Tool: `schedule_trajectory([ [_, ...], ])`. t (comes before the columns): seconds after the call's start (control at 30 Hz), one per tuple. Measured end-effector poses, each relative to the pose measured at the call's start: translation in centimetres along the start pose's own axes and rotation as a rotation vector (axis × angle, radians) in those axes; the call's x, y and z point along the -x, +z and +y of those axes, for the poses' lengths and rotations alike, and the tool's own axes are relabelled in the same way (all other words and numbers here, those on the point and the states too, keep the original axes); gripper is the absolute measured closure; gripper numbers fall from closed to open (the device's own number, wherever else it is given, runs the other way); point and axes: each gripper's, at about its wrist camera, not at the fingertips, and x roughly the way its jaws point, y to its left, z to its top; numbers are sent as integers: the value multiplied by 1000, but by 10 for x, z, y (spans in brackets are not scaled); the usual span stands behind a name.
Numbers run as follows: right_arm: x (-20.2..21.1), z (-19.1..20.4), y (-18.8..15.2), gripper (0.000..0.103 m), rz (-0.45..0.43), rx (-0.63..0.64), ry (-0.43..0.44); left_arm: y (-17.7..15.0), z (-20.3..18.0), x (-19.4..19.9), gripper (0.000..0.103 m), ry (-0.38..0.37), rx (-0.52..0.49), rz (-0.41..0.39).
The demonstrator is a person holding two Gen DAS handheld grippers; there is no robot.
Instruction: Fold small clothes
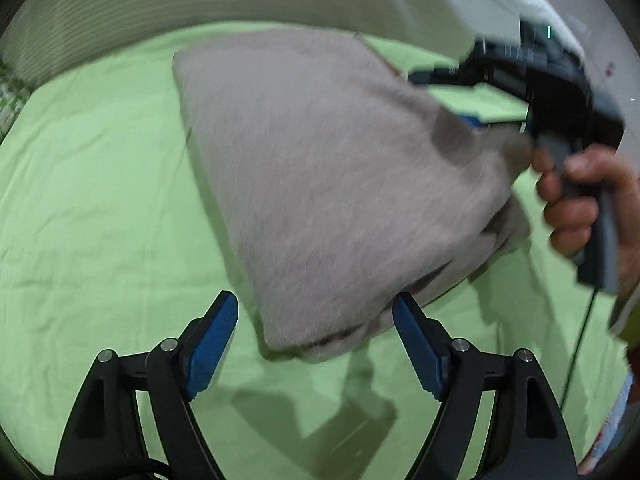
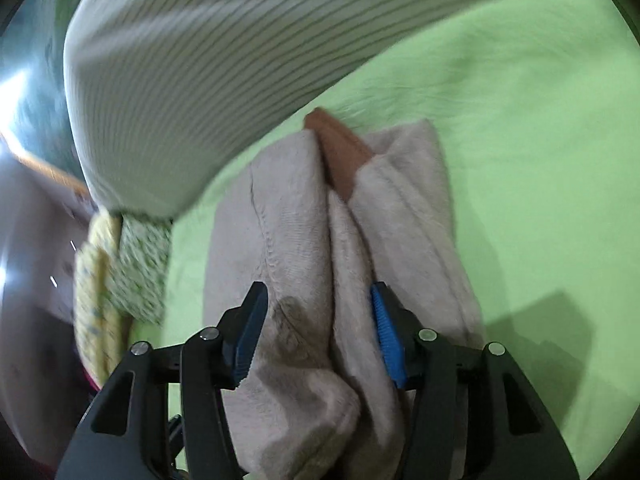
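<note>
Both grippers hang over a bed spread with a light green sheet [image 1: 100, 184]. Left gripper [image 1: 316, 344] has its jaws wide apart, empty, the folded grey fleece garment [image 1: 320, 168] just ahead of them. Right gripper [image 2: 320, 332] stands parted with the garment bunched between its jaws, unclamped. Beyond lies a striped white pillow [image 2: 192, 64]; left of it, floral cloth [image 2: 136, 264].

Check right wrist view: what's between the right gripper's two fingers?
The beige garment fills the gap of the right gripper; its pads look slack.
</note>
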Motion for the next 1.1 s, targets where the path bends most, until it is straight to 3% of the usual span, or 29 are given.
schedule_trajectory([
  [0.1,-12,9,9,41,67,56,-35,-9,-2,-15,23,13,8,20],
  [0.27,-26,15,6,40,121,119,-91,-8,12,-23,23,14,85,33],
  [0.33,-28,18,4,47,125,142,-99,-4,18,-25,28,9,126,35],
  [0.37,-28,18,4,66,128,152,-107,-2,22,-26,33,14,148,34],
  [0.4,-27,20,3,77,123,164,-116,0,24,-27,40,15,161,34],
  [0.43,-25,23,4,80,111,172,-113,2,27,-28,45,11,177,32],
  [0.47,-21,28,4,85,92,181,-100,3,28,-29,60,-6,180,33],
  [0.57,5,37,8,90,11,205,-69,12,27,-30,67,-28,151,42],
  [0.67,39,48,17,92,-64,232,-37,14,29,-23,68,-62,143,39],
  [0.77,55,52,22,96,-82,275,-70,16,27,-21,68,-56,115,35],
  [0.93,28,3,16,98,-16,186,-214,16,34,-34,68,-38,75,82],
  [1.1,21,-23,8,98,-18,108,-223,13,37,-36,67,-25,47,83],
])
